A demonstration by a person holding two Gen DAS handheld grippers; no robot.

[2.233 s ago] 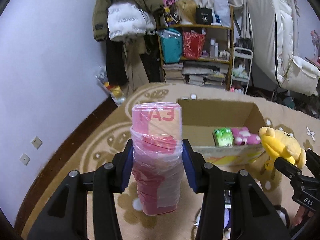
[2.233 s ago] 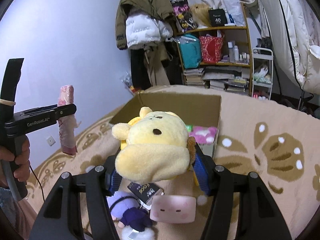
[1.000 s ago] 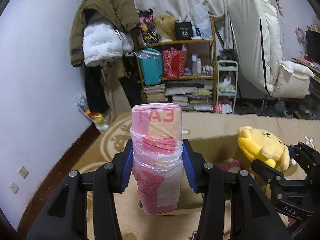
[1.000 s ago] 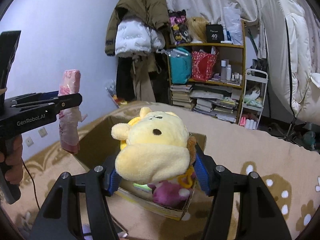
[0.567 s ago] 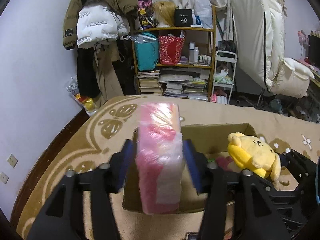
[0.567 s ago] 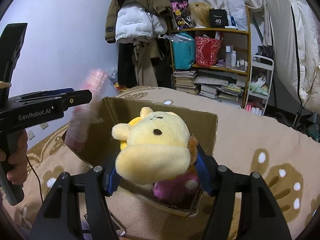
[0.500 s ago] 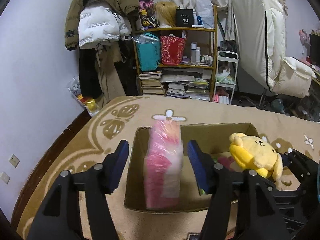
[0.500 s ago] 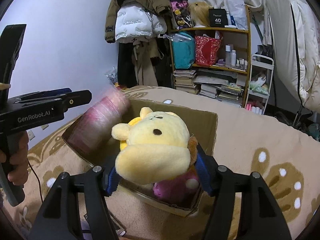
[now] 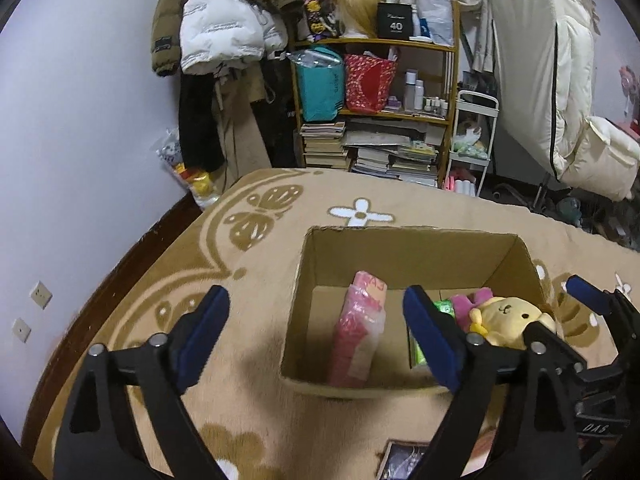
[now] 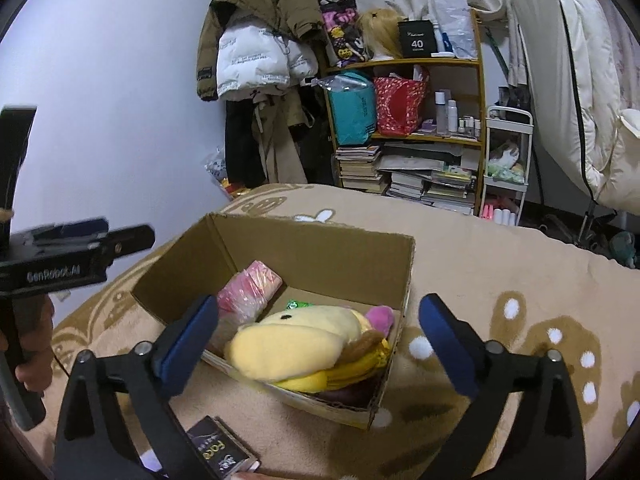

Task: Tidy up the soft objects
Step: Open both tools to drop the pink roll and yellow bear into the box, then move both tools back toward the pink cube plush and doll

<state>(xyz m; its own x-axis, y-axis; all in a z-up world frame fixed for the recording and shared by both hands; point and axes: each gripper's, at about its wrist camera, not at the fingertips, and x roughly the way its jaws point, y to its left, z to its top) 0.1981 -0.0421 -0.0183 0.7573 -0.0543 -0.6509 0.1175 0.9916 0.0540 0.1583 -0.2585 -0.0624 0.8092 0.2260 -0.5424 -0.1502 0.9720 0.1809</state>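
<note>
pink roll (image 9: 360,332) and yellow plush (image 10: 304,340) newly boxed

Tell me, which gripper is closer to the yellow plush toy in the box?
Right. The right gripper hangs open directly over the yellow plush toy, its fingers either side. The left gripper is open over the pink package, at the box's other side.
</note>
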